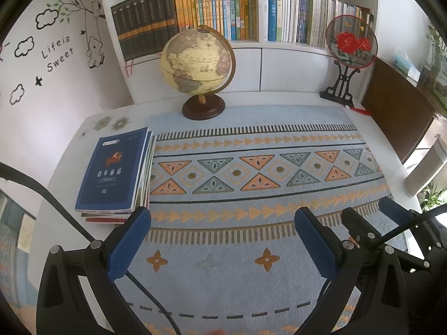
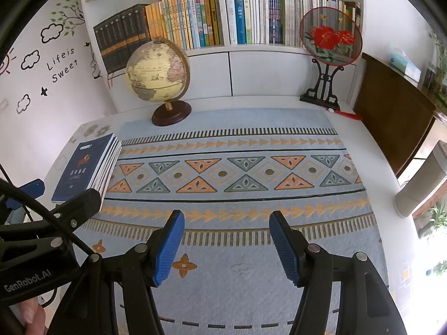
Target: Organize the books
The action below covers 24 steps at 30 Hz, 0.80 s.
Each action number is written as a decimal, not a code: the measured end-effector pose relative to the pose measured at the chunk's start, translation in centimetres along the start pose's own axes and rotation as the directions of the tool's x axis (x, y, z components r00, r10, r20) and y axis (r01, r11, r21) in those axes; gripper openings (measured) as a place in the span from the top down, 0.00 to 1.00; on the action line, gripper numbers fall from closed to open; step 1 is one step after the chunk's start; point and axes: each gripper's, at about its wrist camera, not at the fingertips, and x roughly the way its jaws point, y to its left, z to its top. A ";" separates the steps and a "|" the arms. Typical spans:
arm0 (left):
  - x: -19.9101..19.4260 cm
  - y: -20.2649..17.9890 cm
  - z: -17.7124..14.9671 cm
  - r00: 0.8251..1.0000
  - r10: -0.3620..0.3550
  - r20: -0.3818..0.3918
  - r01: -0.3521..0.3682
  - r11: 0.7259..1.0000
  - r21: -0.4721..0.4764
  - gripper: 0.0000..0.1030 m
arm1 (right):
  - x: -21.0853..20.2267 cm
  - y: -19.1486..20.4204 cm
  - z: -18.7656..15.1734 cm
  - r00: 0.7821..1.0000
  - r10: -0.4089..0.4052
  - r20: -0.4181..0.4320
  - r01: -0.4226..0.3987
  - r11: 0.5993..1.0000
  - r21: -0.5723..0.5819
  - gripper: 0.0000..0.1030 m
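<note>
- White shelving, the bookshelf (image 1: pixel 251 47), fills the back wall, its one fully visible row packed tight with upright books; I judge that the loose books belong there.
- White too is the bench (image 1: pixel 61 184) below it, mostly covered by a pale blue woven mat (image 1: pixel 237 265) with orange and grey triangles.
- Between the mat and the shelf stand a globe (image 1: pixel 197 61) on a dark wooden base and, to the right, a round red-flowered fan ornament (image 1: pixel 351 42) on a black stand. Both sit on the way to the shelf and look easy to knock.
- At the bench's left edge, just beside the mat, lies the stack of books (image 1: pixel 114 176), flat, with a dark blue paperback on top. The right wrist view shows the same stack of books (image 2: pixel 83 167) from further right.
- I judge these to be thin, soft-covered books: light singly, bendy, glossy and liable to slide off one another. I would pinch along the near short edge or the spine side, taking few at a time, and support the sag.
- My left claw (image 1: pixel 223 240) hovers over the mat with its blue pads wide apart, grasping nothing, its left pad just short of the stack's near corner.
- My right claw (image 2: pixel 226 247) is likewise spread and empty, above the mat's middle, well apart from the stack.
</note>
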 end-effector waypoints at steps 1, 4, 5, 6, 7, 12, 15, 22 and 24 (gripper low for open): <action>-0.1 0.0 -0.1 1.000 0.001 0.000 -0.001 1.000 0.000 0.01 | 0.0 0.0 0.0 1.000 0.001 0.000 -0.001 1.000 -0.001 0.41; -0.2 0.0 -0.1 1.000 0.006 0.002 -0.006 1.000 0.006 0.01 | 0.0 0.1 -0.1 1.000 0.002 -0.001 -0.002 1.000 -0.001 0.41; -0.2 0.0 -0.2 1.000 0.008 0.004 -0.008 1.000 0.004 0.01 | 0.0 0.2 -0.1 1.000 0.003 -0.002 -0.003 1.000 -0.001 0.41; -0.3 0.1 -0.2 1.000 0.010 0.005 -0.010 1.000 0.000 0.01 | 0.0 0.1 -0.1 1.000 0.005 -0.002 -0.005 1.000 -0.001 0.41; -0.3 0.1 -0.3 1.000 0.011 0.003 -0.011 1.000 -0.004 0.01 | 0.0 0.2 -0.1 1.000 0.006 -0.004 -0.006 1.000 -0.001 0.41; 0.0 0.2 -0.4 1.000 0.017 -0.009 -0.018 1.000 -0.011 0.01 | -0.1 0.6 -0.3 1.000 0.002 -0.003 -0.002 1.000 -0.014 0.41; 0.1 0.2 -0.5 1.000 0.022 -0.013 -0.023 1.000 -0.015 0.01 | 0.0 0.4 -0.5 1.000 0.007 -0.009 -0.007 1.000 -0.011 0.41; 0.2 -0.1 -0.6 1.000 0.020 -0.006 -0.020 1.000 0.000 0.01 | 0.2 0.1 -0.6 1.000 0.008 -0.019 -0.008 1.000 -0.007 0.41; -0.3 0.0 -0.7 0.999 0.037 0.035 -0.037 0.999 0.003 0.01 | 0.1 0.1 -0.5 1.000 0.011 -0.014 -0.011 1.000 -0.007 0.41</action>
